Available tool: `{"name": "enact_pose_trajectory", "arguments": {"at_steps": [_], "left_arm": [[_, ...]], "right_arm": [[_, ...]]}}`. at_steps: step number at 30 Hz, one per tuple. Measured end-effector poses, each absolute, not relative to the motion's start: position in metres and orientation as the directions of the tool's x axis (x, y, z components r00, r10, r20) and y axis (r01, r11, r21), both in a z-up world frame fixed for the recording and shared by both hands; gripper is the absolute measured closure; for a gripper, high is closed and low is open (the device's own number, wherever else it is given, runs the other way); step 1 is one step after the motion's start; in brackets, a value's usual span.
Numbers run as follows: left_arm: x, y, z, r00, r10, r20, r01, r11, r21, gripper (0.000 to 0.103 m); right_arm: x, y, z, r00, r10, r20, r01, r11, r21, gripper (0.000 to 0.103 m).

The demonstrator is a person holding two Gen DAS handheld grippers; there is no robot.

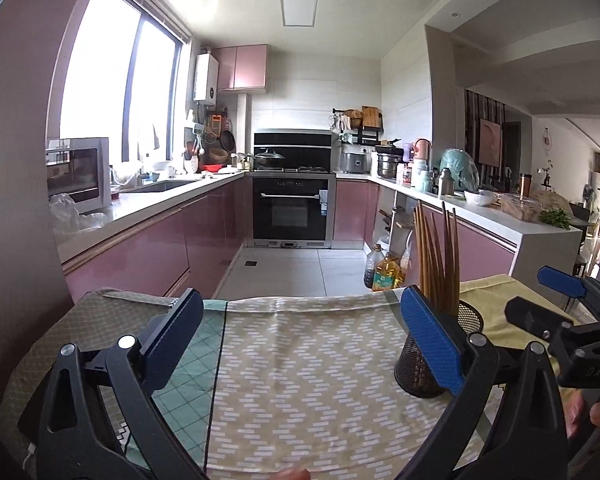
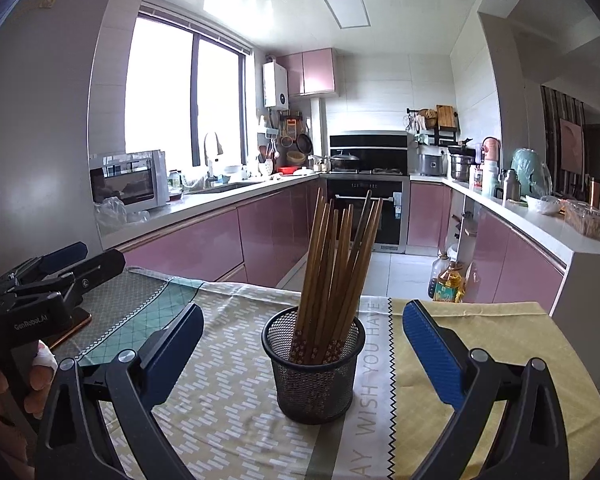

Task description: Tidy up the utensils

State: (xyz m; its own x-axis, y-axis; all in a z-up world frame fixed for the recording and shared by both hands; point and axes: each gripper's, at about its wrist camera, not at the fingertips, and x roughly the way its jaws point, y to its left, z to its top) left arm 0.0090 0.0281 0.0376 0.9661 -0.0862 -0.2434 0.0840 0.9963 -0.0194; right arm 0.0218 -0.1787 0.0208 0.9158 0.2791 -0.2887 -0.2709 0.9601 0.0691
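A bench [image 2: 480,332] is standing at the near end of a pink-fronted kitchen, and it is wearing a patchwork of cloths: a beige cloth with white zigzag dashes [image 1: 300,380] in the middle, a teal diamond-check strip [image 1: 196,360] to the left, and a plain yellow cloth [image 2: 460,360] to the right with a grey band of lettering beside it. A black wire-mesh cup [image 2: 314,376] is sitting upright on the beige cloth, and a bundle of brown wooden chopsticks [image 2: 336,264] is standing in it, fanning out at the top. The right claw [image 2: 302,344] is hanging wide open with the cup between its blue pads, neither pad touching it. The left claw [image 1: 300,332] is also gaping wide over bare cloth, with the cup just behind its right-hand pad. Beyond the bench, pale floor tiles [image 1: 284,268] are running to a black built-in oven [image 1: 292,212], white counters are lining both sides, and a large window [image 2: 184,96] is letting in bright daylight at the left. A white microwave [image 2: 130,184] is sitting under it, and oil bottles [image 2: 446,280] are standing on the floor.
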Motion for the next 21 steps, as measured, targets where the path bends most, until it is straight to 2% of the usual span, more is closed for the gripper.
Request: {"name": "enact_pose_trajectory", "arguments": {"at_steps": [21], "left_arm": [[-0.013,0.026,0.036,0.968,-0.096,-0.23,0.096,0.995,-0.012,0.006]], "right_arm": [[0.002,-0.173,0.024,0.924,0.281,-0.259,-0.275,0.96,0.061,0.006]]}}
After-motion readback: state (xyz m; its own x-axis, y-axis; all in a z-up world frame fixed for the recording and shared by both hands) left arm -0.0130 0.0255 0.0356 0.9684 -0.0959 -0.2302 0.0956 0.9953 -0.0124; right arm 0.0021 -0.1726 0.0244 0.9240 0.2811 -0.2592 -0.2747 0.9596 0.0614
